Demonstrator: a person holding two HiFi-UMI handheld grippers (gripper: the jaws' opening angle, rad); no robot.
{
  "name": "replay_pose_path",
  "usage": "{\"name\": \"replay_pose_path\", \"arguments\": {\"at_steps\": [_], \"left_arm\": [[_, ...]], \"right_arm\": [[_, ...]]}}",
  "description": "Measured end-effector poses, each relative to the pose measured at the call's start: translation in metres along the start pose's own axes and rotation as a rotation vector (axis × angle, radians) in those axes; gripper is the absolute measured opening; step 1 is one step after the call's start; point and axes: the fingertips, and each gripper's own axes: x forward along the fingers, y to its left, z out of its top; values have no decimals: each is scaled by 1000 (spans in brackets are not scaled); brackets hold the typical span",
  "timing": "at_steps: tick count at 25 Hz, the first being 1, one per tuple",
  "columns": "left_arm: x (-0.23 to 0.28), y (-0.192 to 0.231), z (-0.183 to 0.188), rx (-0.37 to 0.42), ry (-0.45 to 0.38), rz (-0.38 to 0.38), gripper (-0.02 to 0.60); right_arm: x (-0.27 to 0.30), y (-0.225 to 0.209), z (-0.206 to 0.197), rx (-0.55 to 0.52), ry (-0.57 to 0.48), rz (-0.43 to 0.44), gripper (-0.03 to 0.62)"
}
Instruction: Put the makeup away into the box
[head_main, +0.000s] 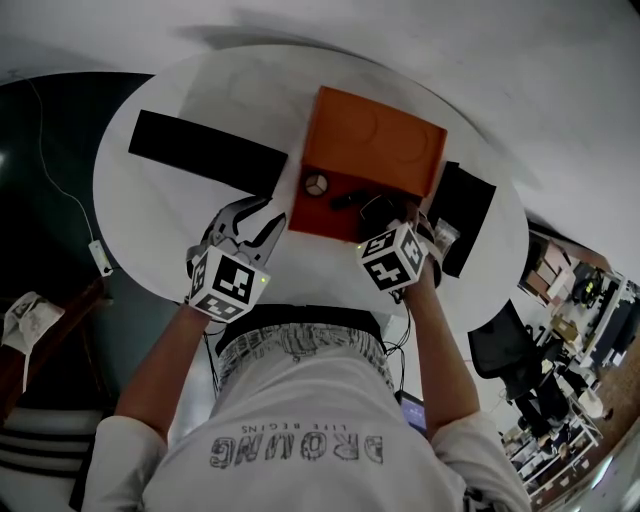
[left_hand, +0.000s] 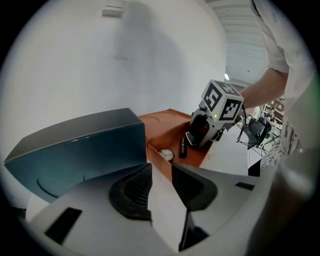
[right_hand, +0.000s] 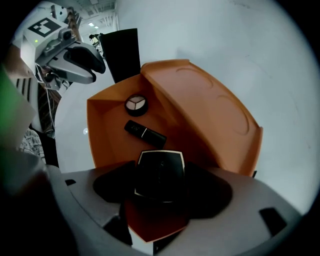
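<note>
An orange box (head_main: 300, 205) stands open on the white round table (head_main: 160, 250), its lid (head_main: 378, 140) tipped back. A round compact (right_hand: 135, 103) and a black lipstick tube (right_hand: 145, 133) lie on the box floor. My right gripper (right_hand: 160, 180) points down over the box's near right corner, shut on a square black compact (right_hand: 160, 172) with a light rim. My left gripper (head_main: 245, 225) rests just left of the box, open, with only bare table between its fingers (left_hand: 135, 190). In the left gripper view the right gripper (left_hand: 200, 132) dips into the orange box (left_hand: 165, 125).
A long dark box (head_main: 205, 150) lies behind my left gripper and fills the left of its view (left_hand: 75, 150). Another black piece (head_main: 462, 210) lies right of the orange box. The table's near edge is close to the person's body. An office chair (head_main: 510, 350) stands lower right.
</note>
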Motion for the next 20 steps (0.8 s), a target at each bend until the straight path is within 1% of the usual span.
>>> {"name": "replay_pose_path", "arguments": {"at_steps": [8, 16, 20], "left_arm": [[0, 5, -6, -21, 5, -8, 138], [1, 6, -2, -32, 4, -20, 138], [2, 4, -3, -29, 9, -25, 138]], "right_arm": [[8, 0, -4, -106, 100, 2, 344], [12, 1, -8, -141, 159, 20, 344], [12, 4, -4, -158, 183, 52, 342]]}}
